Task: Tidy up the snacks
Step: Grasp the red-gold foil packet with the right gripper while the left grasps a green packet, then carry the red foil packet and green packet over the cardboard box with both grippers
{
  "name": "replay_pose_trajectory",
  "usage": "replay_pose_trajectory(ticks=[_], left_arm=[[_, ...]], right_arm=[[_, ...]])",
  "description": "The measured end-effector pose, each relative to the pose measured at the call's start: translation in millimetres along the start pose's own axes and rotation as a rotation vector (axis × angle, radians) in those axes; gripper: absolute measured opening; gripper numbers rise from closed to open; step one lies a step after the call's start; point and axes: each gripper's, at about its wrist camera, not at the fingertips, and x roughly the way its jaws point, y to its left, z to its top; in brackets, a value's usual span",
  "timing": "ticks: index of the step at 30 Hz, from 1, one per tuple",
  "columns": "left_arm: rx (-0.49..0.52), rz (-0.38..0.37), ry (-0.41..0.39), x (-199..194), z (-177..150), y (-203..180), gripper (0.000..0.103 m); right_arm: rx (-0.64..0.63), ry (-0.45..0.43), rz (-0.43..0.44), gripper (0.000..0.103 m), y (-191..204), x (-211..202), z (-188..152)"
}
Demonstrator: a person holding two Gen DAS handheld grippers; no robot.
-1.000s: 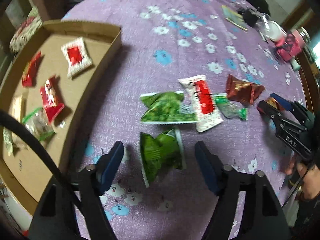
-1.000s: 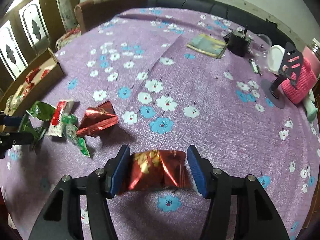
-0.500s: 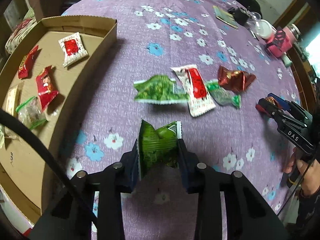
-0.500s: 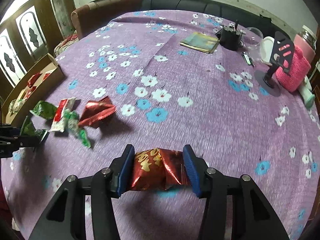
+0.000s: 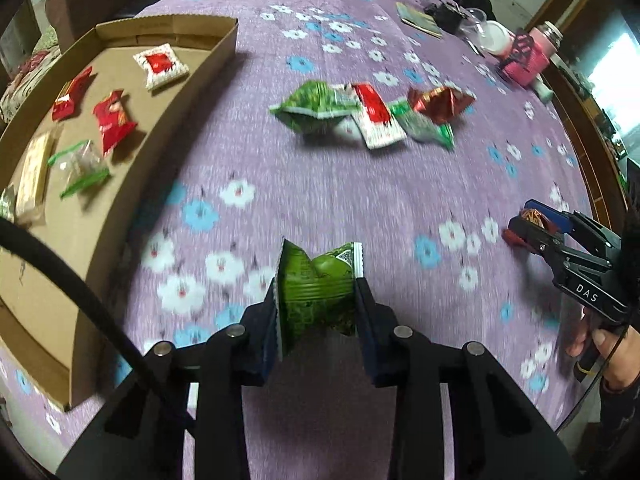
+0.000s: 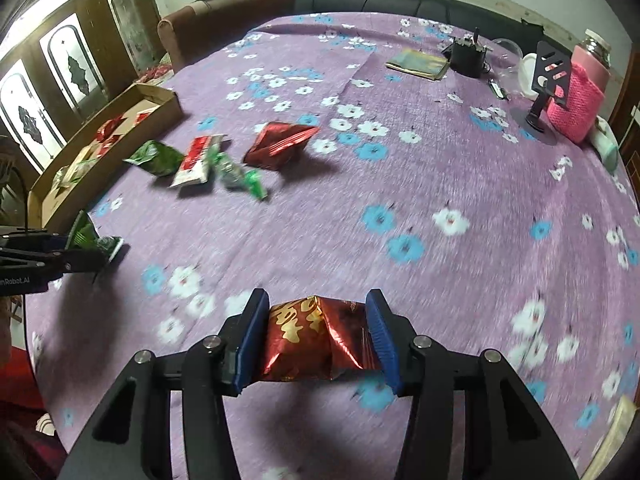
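My left gripper (image 5: 316, 304) is shut on a green snack packet (image 5: 318, 288) and holds it above the purple flowered tablecloth (image 5: 320, 200). My right gripper (image 6: 316, 340) is shut on a red foil snack packet (image 6: 316, 340), also lifted off the cloth; it shows at the right of the left wrist view (image 5: 532, 220). Loose snacks lie together mid-table: a green packet (image 5: 316, 110), a red-and-white packet (image 5: 376, 120), a clear green-ended packet (image 5: 424, 128) and a red foil packet (image 5: 440, 104). A cardboard tray (image 5: 208, 68) at the left holds several snacks.
At the table's far right stand a pink knitted jar (image 6: 576, 108), a black phone stand (image 6: 548, 80), a white lid (image 6: 528, 68), a black device (image 6: 468, 56) and a booklet (image 6: 418, 64). A sofa (image 6: 360, 0) and a brown chair (image 6: 224, 12) lie beyond.
My left gripper closed on the green packet and lifted it back toward me. My right gripper tightened on the red foil packet and raised it off the cloth.
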Motion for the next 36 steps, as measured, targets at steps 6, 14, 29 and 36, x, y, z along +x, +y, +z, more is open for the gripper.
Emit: replay_pose_trajectory(ticks=[6, 14, 29, 36], left_arm=[[0.071, 0.020, -0.019, -8.9, -20.2, -6.9, 0.036], [0.112, 0.020, -0.028, -16.3, -37.9, -5.7, 0.036], [0.033, 0.007, -0.112, -66.8, -56.1, 43.9, 0.036], [-0.065, 0.060, -0.185, -92.8, -51.1, 84.8, 0.036]], right_arm=[[0.004, 0.008, 0.015, 0.050, 22.8, -6.8, -10.8], [-0.028, 0.017, 0.077, 0.050, 67.0, -6.8, -1.2], [-0.201, 0.014, 0.217, 0.050, 169.5, 5.5, 44.5], [-0.288, -0.018, 0.280, 0.050, 215.8, 8.0, 72.8]])
